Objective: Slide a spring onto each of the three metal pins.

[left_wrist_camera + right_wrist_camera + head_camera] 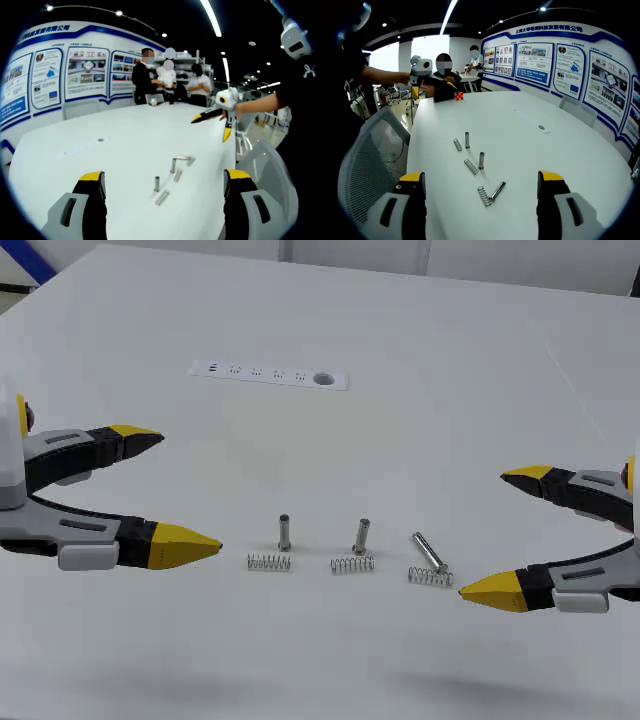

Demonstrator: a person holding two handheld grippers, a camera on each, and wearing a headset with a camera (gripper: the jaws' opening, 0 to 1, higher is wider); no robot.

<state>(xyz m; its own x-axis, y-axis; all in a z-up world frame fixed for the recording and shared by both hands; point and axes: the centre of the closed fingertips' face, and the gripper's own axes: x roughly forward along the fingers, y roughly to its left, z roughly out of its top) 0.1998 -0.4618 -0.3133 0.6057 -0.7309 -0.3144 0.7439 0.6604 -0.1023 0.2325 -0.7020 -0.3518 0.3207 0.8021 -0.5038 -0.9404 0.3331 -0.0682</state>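
Three pins, three springs, left tongs and right tongs agape

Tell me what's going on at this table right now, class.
A person holds a gripper in each hand over a white table. The left gripper and right gripper are both open and empty, one on either side of the parts. The left pin and middle pin stand upright; the right pin lies tipped over. Three springs lie on the table, one in front of each pin. None is on a pin yet.
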